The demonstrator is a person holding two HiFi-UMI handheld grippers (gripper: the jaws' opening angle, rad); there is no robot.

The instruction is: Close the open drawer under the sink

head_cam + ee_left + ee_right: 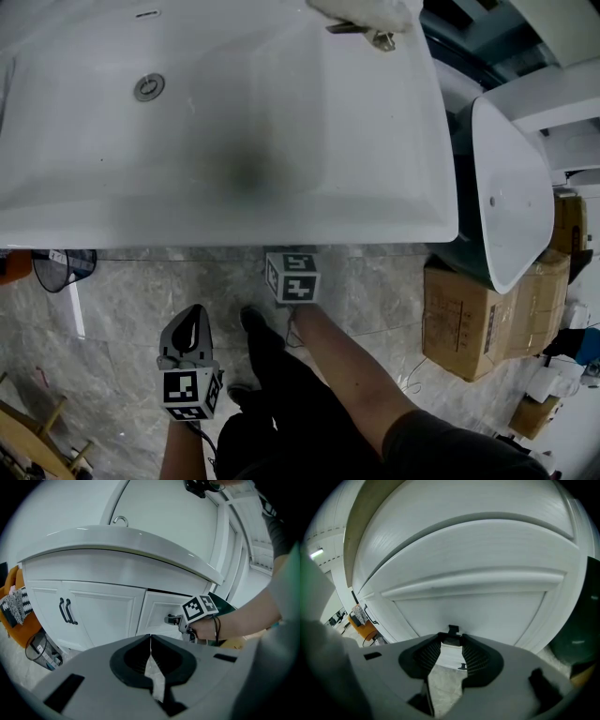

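Note:
From above, the white sink (281, 230) hides the cabinet below it. In the left gripper view the drawer front (161, 611) sits under the sink rim, right of two doors with black handles (65, 611); a thin dark gap shows above it. My right gripper (176, 619) reaches to that drawer front, and only its marker cube (292, 277) shows in the head view. Seen along its own jaws, the right gripper (451, 637) holds a small black drawer handle (452, 630) at its tips against the white panel (478, 611). My left gripper (193, 314) hangs back over the floor, shut on nothing (150, 639).
Cardboard boxes (478, 319) and a white tilted basin (511, 187) stand to the right of the sink. A wire basket (64, 267) and an orange object (18, 616) are at the left. The person's dark shoe (253, 323) is on the marble floor below the sink edge.

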